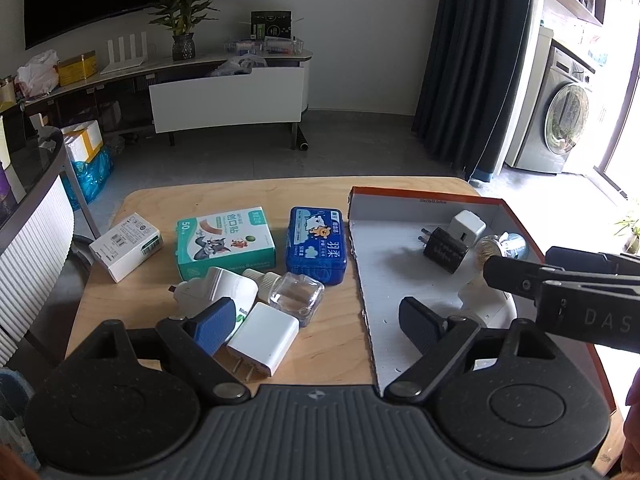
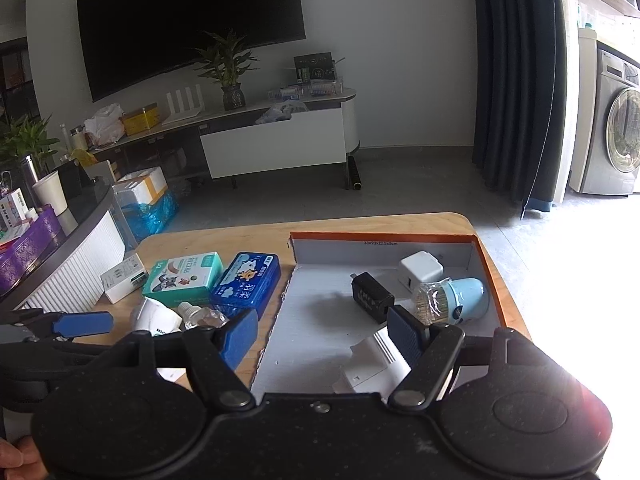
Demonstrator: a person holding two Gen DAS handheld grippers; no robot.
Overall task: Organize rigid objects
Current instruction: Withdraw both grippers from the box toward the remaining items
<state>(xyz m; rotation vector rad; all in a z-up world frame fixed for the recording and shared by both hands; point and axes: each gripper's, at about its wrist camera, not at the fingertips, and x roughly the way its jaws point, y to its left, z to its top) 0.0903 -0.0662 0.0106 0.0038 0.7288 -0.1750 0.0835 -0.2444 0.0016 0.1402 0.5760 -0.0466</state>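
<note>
My left gripper hangs open over the wooden table, with a white charger lying below, by its left pad. A clear bottle, a white plug-in device, a blue tin, a green plaster box and a small white carton lie behind. My right gripper is open above the orange-edged cardboard box. Inside are a black charger, a white charger, a light blue holder and a white device.
The table's far edge gives onto grey floor. A ribbed counter stands close on the left. A TV cabinet, a dark curtain and a washing machine stand farther back. Each gripper reaches into the other's view.
</note>
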